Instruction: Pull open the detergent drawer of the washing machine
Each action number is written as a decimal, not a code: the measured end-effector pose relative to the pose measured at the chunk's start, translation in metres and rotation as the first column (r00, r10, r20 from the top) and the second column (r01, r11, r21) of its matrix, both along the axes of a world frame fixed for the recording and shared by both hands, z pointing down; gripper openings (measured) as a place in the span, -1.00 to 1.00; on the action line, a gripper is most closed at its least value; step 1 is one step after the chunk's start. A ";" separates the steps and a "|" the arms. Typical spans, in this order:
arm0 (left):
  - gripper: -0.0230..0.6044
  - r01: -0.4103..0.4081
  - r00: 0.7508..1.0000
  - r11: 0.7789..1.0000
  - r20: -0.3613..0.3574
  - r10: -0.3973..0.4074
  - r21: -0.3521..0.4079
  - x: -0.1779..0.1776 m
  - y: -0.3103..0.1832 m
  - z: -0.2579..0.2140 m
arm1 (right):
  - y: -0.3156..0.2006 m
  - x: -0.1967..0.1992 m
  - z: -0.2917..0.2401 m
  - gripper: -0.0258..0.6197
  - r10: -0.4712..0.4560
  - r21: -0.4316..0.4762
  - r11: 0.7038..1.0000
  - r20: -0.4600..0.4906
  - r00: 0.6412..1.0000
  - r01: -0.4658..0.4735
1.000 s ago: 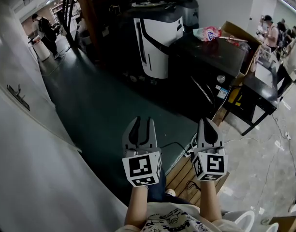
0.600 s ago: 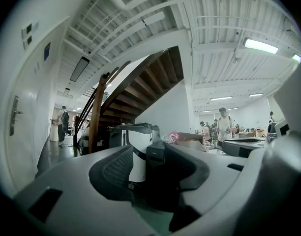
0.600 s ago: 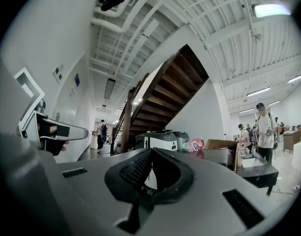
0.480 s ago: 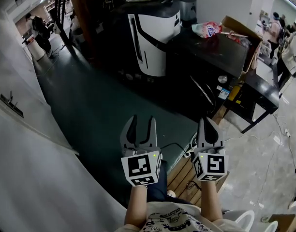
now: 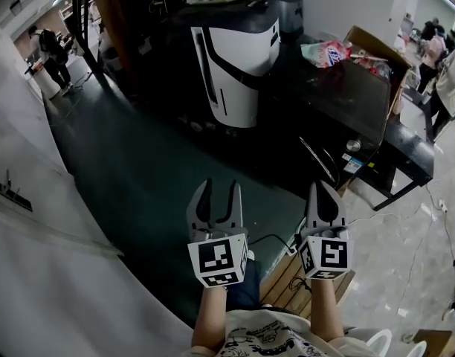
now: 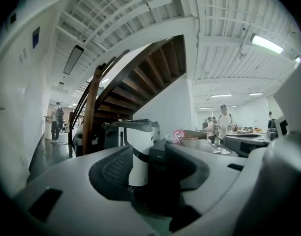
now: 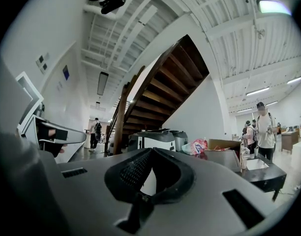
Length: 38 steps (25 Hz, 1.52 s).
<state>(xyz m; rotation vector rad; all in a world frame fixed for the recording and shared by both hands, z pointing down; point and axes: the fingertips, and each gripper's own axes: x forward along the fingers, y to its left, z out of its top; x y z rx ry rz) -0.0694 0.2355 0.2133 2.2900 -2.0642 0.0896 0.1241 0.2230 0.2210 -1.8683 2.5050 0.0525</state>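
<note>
A dark box-shaped machine [image 5: 339, 103] with a round knob [image 5: 352, 146] on its front stands ahead at the right; I cannot make out a detergent drawer on it. Both grippers are held level over the dark green floor, well short of it. My left gripper [image 5: 218, 188] is open; its jaws have just been opening and nothing is between them. In the left gripper view the left gripper [image 6: 148, 149] frames a white and black machine [image 6: 140, 151]. My right gripper [image 5: 323, 188] is shut and empty, its tips meeting, as the right gripper view [image 7: 151, 150] also shows.
A tall white and black machine [image 5: 239, 58] stands ahead beside a wooden staircase [image 7: 165, 82]. A colourful bag [image 5: 324, 52] and a cardboard box [image 5: 372, 50] lie on the dark machine. A white wall [image 5: 34, 222] runs along the left. Cables [image 5: 276, 238] and wooden boards [image 5: 283, 281] lie near my feet. People [image 5: 443, 65] stand at the far right.
The machines have come nearer and slid right in the head view as I walk forward. The left jaws stand wider apart than a second ago. The right gripper stays shut.
</note>
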 end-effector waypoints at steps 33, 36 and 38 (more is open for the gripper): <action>-0.30 -0.137 0.990 0.983 -0.044 0.132 -0.124 -0.033 -0.274 -0.012 | -0.251 -0.025 -0.035 -0.89 0.172 -0.066 0.983 -0.002 0.985 -0.172; -0.30 -0.128 0.991 0.983 -0.038 0.124 -0.134 -0.025 -0.301 -0.006 | -0.282 -0.019 -0.032 -0.89 0.157 -0.063 0.986 0.000 0.988 -0.156; -0.30 -0.123 0.992 0.982 -0.032 0.119 -0.146 -0.019 -0.319 -0.002 | -0.304 -0.014 -0.029 -0.89 0.146 -0.066 0.987 0.002 0.989 -0.146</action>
